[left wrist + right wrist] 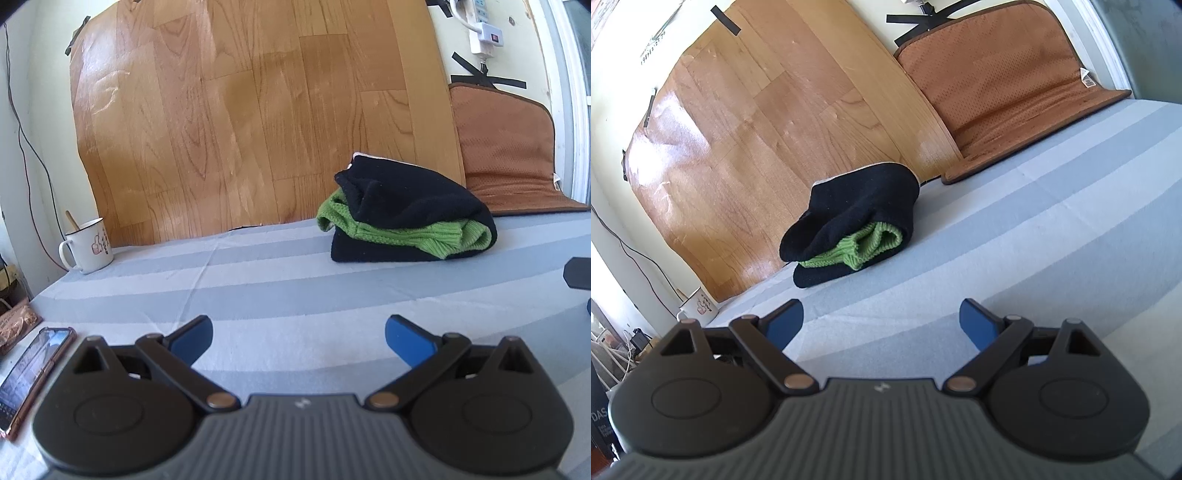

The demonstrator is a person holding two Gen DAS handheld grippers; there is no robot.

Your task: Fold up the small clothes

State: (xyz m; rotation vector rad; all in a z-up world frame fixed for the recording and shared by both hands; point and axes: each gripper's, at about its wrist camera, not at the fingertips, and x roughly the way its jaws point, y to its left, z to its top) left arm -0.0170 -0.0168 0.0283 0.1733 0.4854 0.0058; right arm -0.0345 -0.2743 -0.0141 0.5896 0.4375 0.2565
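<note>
Each claw [298, 341] [882, 325] has a ribbed grey body, black linkage arms, brass rivets and blue fingertip pads [404, 338].

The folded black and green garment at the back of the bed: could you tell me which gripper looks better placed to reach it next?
Probably the right gripper. The black and green garment sits nearly dead ahead of its open jaws. For the left gripper, also open and empty, the garment lies off to the right, so it would have to swing across.

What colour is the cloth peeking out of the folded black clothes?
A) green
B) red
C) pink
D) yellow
A: a green knit cloth is tucked between the layers of the folded black clothes on the striped sheet, and the right wrist view shows the same.
</note>
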